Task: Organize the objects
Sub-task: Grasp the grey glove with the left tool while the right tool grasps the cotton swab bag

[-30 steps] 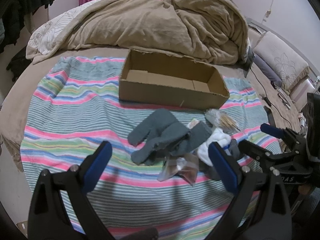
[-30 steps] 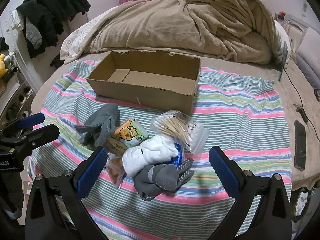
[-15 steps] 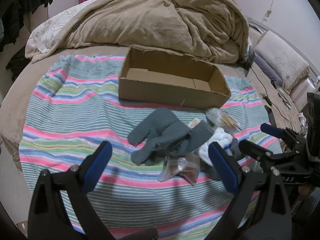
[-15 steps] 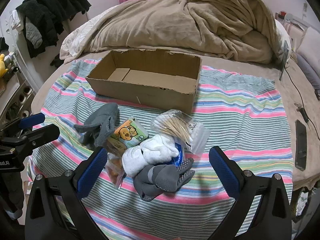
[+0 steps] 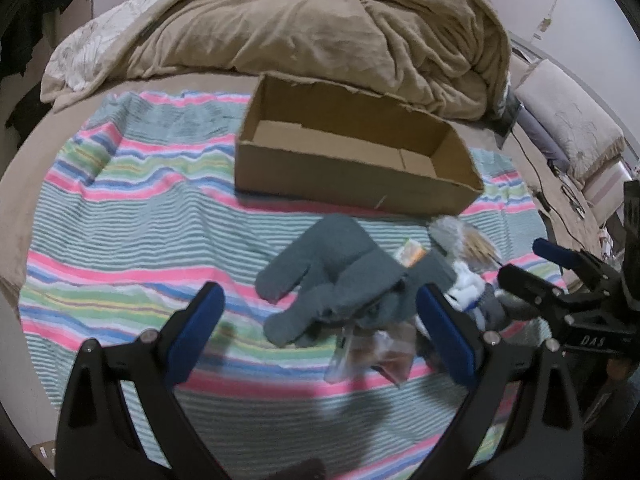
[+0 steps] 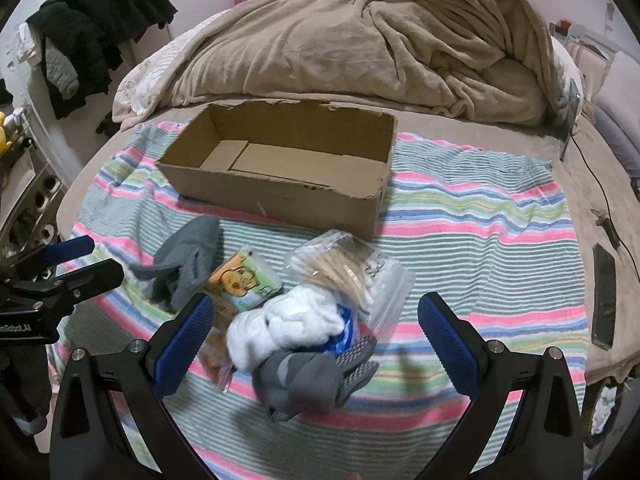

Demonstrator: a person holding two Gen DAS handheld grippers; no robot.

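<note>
A bed (image 6: 580,184) filled both views, with a rumpled tan blanket (image 6: 360,48) heaped at its far side and a striped towel (image 6: 480,216) spread across the near part. On the towel's far edge sat an open, empty cardboard box (image 6: 280,168). Just in front of the box lay a loose pile: a grey glove (image 5: 332,276) at the left, a pair of white socks (image 6: 284,324) in the middle, grey grip socks (image 6: 316,372) nearest the camera, a clear bag of wooden sticks (image 6: 344,268) toward the box, and a small packet printed with a cartoon animal (image 6: 240,280).

The left gripper (image 5: 316,332) hovered over the glove, its jaws spread wide and holding nothing. The right gripper (image 6: 316,344) hovered over the socks, its jaws likewise spread and empty. A dark phone (image 6: 603,292) lay at the bed's right edge.
</note>
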